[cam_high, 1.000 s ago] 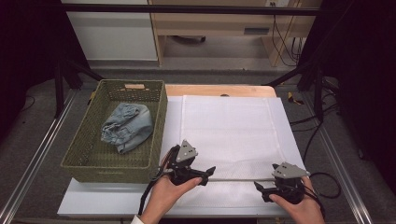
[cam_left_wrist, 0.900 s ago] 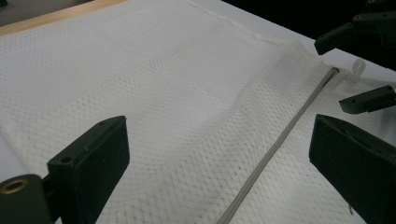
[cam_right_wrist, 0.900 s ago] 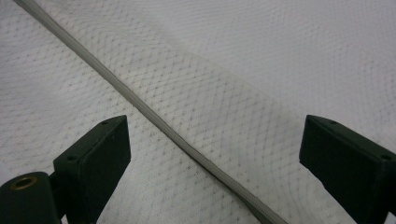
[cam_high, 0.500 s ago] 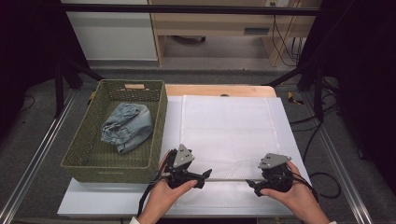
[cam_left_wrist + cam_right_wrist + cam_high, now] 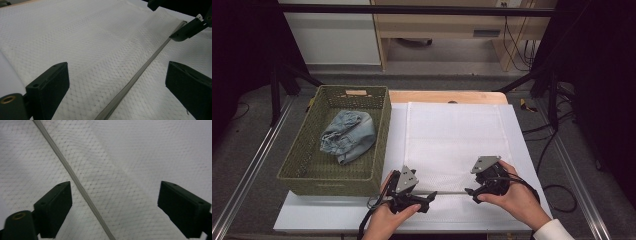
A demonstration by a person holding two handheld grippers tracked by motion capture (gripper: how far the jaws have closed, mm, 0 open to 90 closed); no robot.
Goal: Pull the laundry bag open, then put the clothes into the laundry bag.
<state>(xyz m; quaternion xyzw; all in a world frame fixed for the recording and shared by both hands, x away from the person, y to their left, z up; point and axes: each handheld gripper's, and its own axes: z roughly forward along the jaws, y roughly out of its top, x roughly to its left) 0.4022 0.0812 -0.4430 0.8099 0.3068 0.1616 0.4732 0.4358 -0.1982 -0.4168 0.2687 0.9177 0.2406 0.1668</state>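
White board covers the counter (image 5: 522, 150), and on it we have a mesh sheet (image 5: 454, 142) spread flat, with a wicker basket (image 5: 382, 125) holding a crumpled denim piece (image 5: 348, 135) off beyond our left tongs (image 5: 424, 200). The sheet lies straight ahead of both tongs, its near hem (image 5: 135, 77) running from one pair to the other.

We judge the sheet to be very light, soft and limp: an open netting with no stiffness of its own, likely to sag and drag wherever it is unsupported, and easy to snag on a corner. The hem is the firmest part, a flat grey band, so we would take hold there, one pair near each end, pinching band and mesh together.

Our left tongs are spread wide, the hem passing between the jaws with nothing gripped. Our right tongs (image 5: 472, 192) are spread too, and in the right gripper view the hem (image 5: 75, 182) crosses just inside one jaw, ungripped.

Its long axis appears to run away from us, from the tongs toward the far edge of the counter; the hemmed short edge faces us, square to that axis.
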